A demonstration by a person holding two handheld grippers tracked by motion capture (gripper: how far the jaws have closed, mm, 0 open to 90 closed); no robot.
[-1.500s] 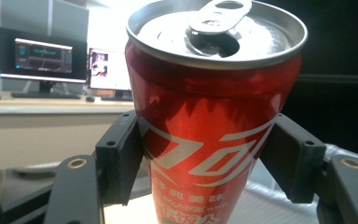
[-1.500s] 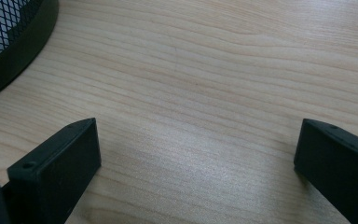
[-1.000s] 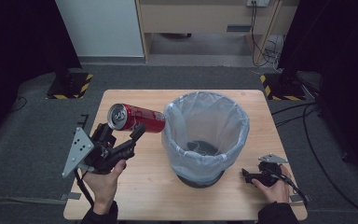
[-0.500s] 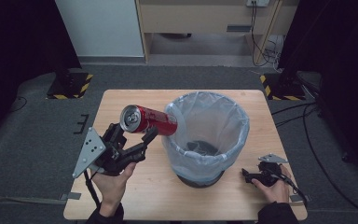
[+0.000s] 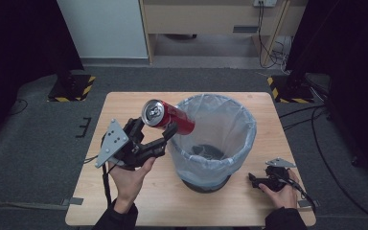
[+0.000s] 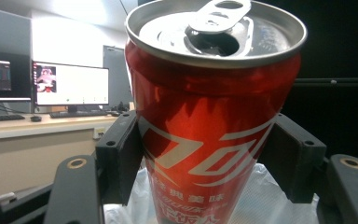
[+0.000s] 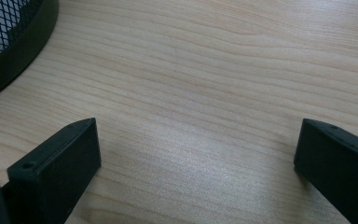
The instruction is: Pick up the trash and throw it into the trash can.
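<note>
A person's left gripper [image 5: 165,135] holds a red drinks can [image 5: 167,116], its two black jaws clamped on the can's sides, as the left gripper view confirms (can [image 6: 212,116], tab end facing the camera). The can lies tilted with its base end over the near-left rim of the lined waste bin [image 5: 247,143], its opened top pointing away from the bin. Judged from this, the carry to the bin is nearly complete; release into the bin is not yet done. The right gripper [image 5: 263,181] rests on the wooden table [image 5: 139,211] just right of the bin's base, jaws apart and empty. Compared with half a second earlier, the can has moved farther over the bin's rim; the right gripper is unchanged.
</note>
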